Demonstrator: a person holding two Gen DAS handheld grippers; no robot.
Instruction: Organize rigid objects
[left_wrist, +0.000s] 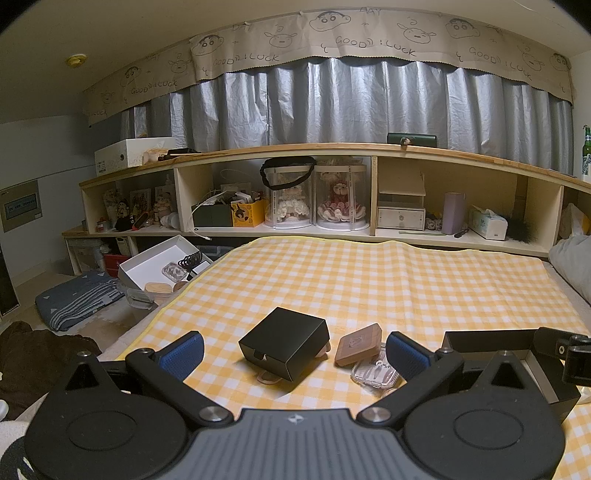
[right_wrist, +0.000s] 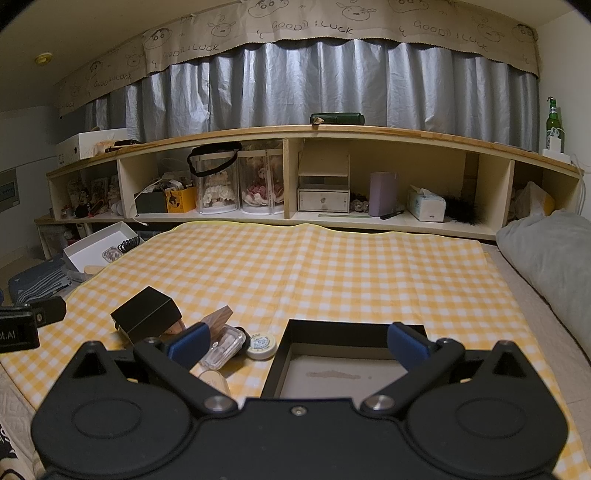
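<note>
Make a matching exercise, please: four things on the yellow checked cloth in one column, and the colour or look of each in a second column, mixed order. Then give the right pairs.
Things:
1. closed cardboard box
2. open tray
3. round tin
4. flat square case

Looks:
A. brown, wood-like
B. white lid with print
C. black all over, flaps shut
D. black walls, pale floor, nothing inside

Pairs: 1-C, 2-D, 3-B, 4-A

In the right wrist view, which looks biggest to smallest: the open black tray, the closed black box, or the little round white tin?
1. Open black tray, though it sits nearest the camera.
2. Closed black box.
3. Round white tin, clearly smallest.
</note>
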